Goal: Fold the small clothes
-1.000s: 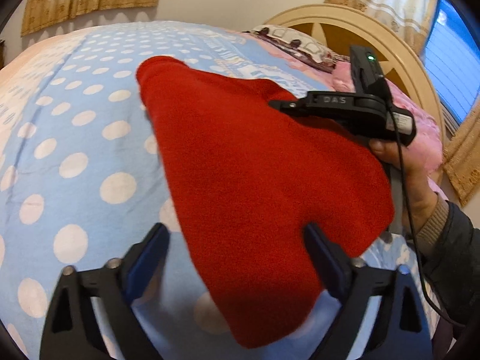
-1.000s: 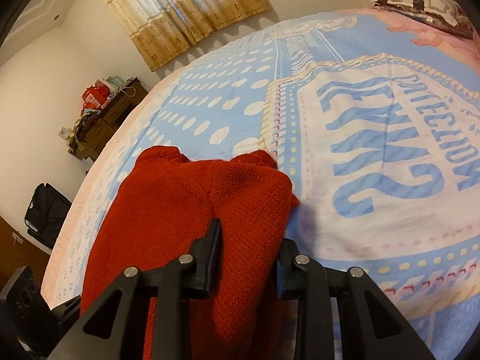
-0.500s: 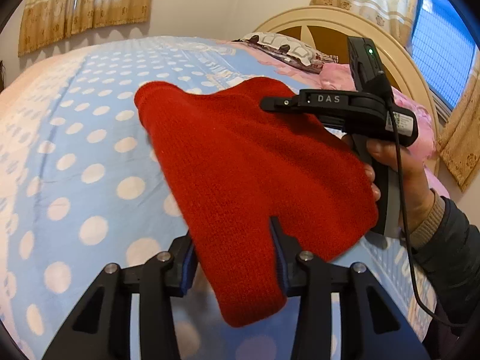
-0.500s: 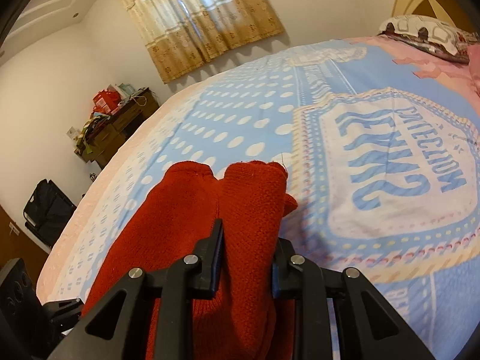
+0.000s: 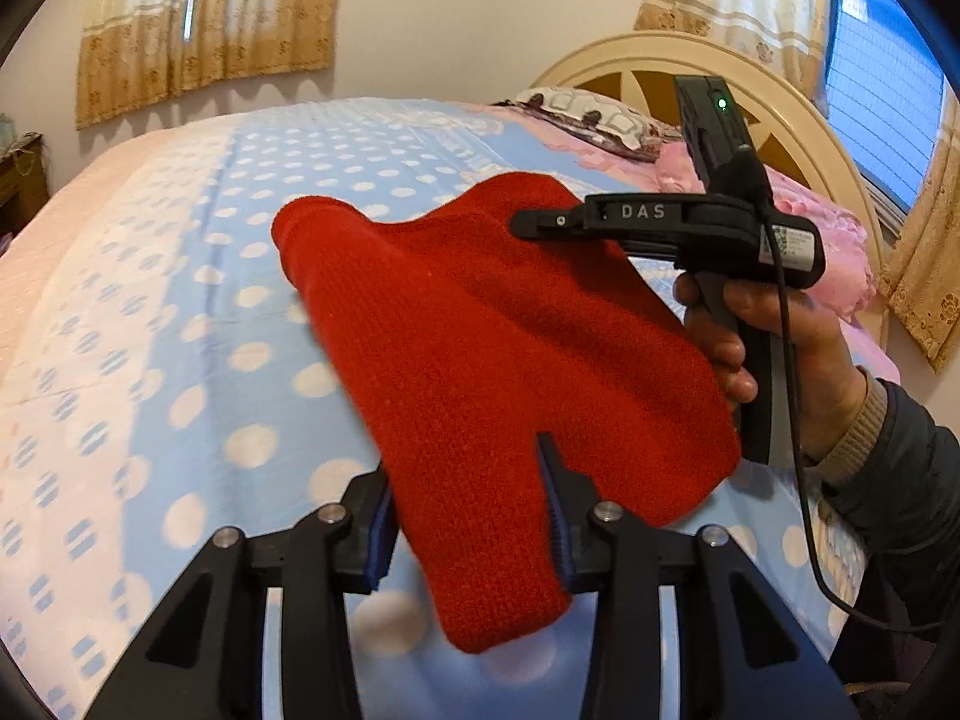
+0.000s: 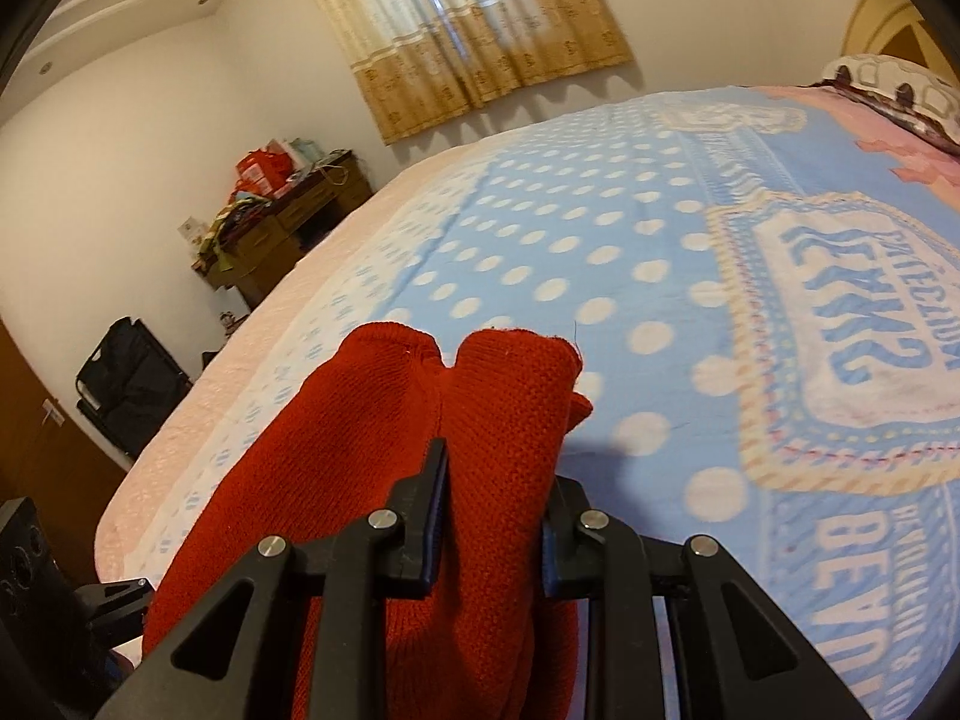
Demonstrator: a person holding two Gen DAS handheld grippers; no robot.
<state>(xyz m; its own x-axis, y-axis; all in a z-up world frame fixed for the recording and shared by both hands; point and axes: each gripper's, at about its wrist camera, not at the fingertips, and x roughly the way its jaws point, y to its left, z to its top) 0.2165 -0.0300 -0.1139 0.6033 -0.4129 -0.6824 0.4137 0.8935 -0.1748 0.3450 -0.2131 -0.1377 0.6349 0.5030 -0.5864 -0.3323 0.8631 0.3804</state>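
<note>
A small red knit garment (image 5: 480,360) hangs in the air above the bed, stretched between both grippers. My left gripper (image 5: 468,516) is shut on its near lower edge. My right gripper (image 6: 495,516) is shut on the opposite edge, with the red knit (image 6: 420,420) bunched between its fingers. In the left wrist view the right gripper's body (image 5: 690,222) and the hand holding it show at the garment's far right side. The garment's free end (image 5: 300,228) points away toward the far left.
The bed (image 5: 180,360) is covered by a blue spread with white dots and a printed panel (image 6: 840,330). A headboard (image 5: 750,96) and pillow (image 5: 588,114) lie at the right. A cluttered wooden dresser (image 6: 282,222) and black bag (image 6: 126,378) stand by the wall.
My left gripper closed on the garment's near edge. Both grippers have lifted the garment higher off the bed; the right gripper kept its hold.
</note>
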